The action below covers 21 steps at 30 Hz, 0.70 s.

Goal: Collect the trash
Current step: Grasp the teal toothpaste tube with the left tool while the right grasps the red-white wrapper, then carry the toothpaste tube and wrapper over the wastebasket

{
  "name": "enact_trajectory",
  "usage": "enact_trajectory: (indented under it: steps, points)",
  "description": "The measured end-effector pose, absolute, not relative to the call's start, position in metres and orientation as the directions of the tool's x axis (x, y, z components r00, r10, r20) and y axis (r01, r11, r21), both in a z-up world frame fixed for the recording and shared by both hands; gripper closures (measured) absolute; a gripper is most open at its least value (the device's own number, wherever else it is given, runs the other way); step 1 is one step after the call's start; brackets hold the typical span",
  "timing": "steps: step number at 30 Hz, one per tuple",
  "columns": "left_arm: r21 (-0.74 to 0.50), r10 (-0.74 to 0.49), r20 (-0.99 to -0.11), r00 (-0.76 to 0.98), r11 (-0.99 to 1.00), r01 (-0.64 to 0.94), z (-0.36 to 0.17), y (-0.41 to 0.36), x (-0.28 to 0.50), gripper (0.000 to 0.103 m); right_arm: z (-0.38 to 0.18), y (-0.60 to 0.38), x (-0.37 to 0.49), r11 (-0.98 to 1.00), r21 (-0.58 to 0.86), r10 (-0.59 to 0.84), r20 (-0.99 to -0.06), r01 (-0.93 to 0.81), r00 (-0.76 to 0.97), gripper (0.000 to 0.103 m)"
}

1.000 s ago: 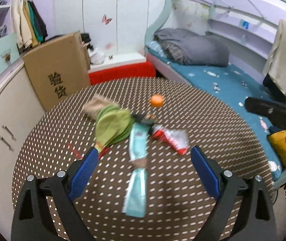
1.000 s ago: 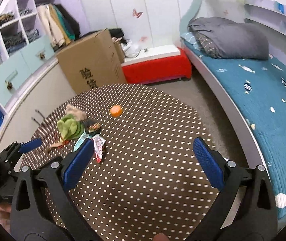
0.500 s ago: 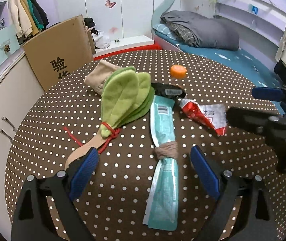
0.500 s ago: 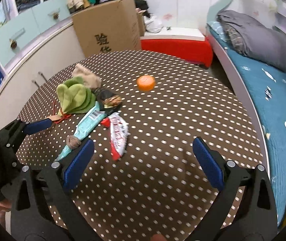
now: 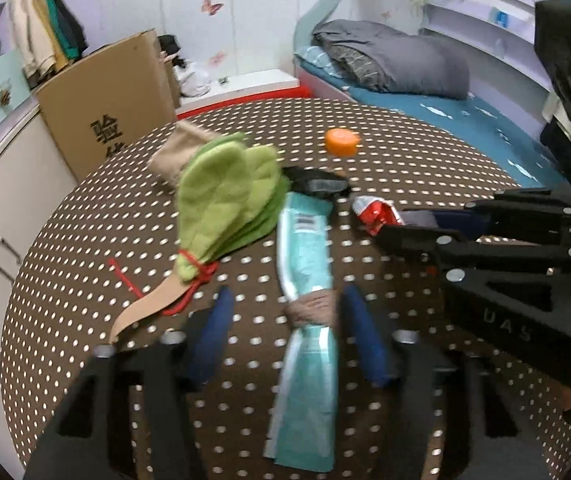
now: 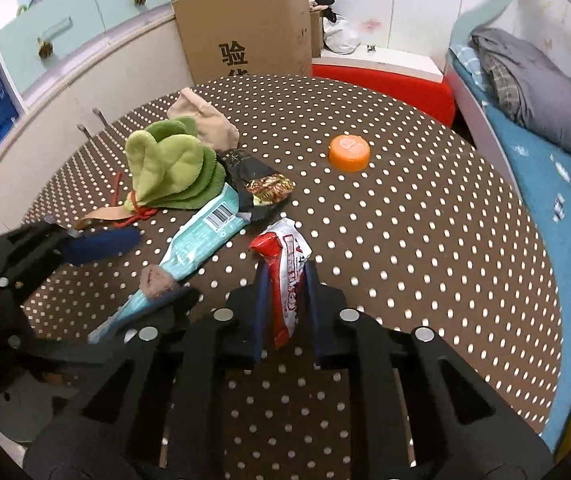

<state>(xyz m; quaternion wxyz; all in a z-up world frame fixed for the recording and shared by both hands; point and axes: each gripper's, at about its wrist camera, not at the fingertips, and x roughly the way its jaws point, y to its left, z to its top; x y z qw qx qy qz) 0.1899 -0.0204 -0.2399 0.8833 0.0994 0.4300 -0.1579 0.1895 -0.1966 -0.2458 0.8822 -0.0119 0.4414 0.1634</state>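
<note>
Left tongs point(image 5: 285, 320) are closing around the teal wrapper point(image 5: 305, 248), pads either side of its brown-banded waist; I can't tell whether they touch it yet. Right tongs point(image 6: 285, 288) are closing too, and I see their blue pads pressed on the red-and-white wrapper point(image 6: 285, 268), which stands between them with its red end poking out forward.

From my left across the round dotted counter point(image 6: 425, 220): a red cord point(image 5: 125, 280) and tan strap, a soft green leaf-shaped cloth bundle point(image 6: 169, 168) tied at its stem, a beige pouch point(image 6: 201, 120) behind it, a crinkled black packet point(image 6: 257, 180) touching the teal wrapper's top, then an orange cap point(image 6: 349, 152) alone. The counter's right half is bare cloth out to the rim.

Beyond the rim I see a cardboard box point(image 6: 245, 28) at the back, its top out of my view, and a bed point(image 6: 545, 168) on the right.
</note>
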Motion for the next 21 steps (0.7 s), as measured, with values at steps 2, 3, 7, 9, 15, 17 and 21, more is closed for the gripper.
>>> enact_trajectory:
  steps: [2,3,7,9,15,17,21]
  points:
    - [0.038,-0.202,-0.795,0.573,0.925,0.378,-0.239,-0.026,0.188,0.08,-0.244,-0.207,0.183,0.947,0.142,0.287,-0.776,-0.287,0.562,0.086]
    - [0.033,-0.204,-0.796,0.569,0.926,0.377,-0.238,-0.027,0.187,0.081,-0.243,-0.216,0.178,0.947,0.162,0.297,-0.769,-0.277,0.566,0.086]
    - [-0.029,-0.241,-0.8,0.55,0.93,0.365,-0.237,-0.029,0.18,0.082,-0.234,-0.244,0.161,0.95,0.201,0.307,-0.747,-0.24,0.59,0.086]
    - [-0.053,-0.256,-0.801,0.541,0.93,0.363,-0.238,-0.03,0.174,0.082,-0.229,-0.26,0.151,0.953,0.209,0.301,-0.737,-0.219,0.605,0.086]
    - [-0.093,-0.29,-0.782,0.551,0.929,0.358,-0.226,-0.042,0.153,0.082,-0.211,-0.3,0.132,0.955,0.242,0.295,-0.7,-0.172,0.651,0.086]
    - [-0.097,-0.304,-0.771,0.559,0.924,0.369,-0.217,-0.049,0.147,0.082,-0.206,-0.311,0.126,0.955,0.251,0.291,-0.686,-0.159,0.666,0.086]
    - [-0.101,-0.332,-0.746,0.576,0.913,0.396,-0.199,-0.068,0.138,0.082,-0.194,-0.339,0.113,0.952,0.276,0.284,-0.648,-0.13,0.706,0.086]
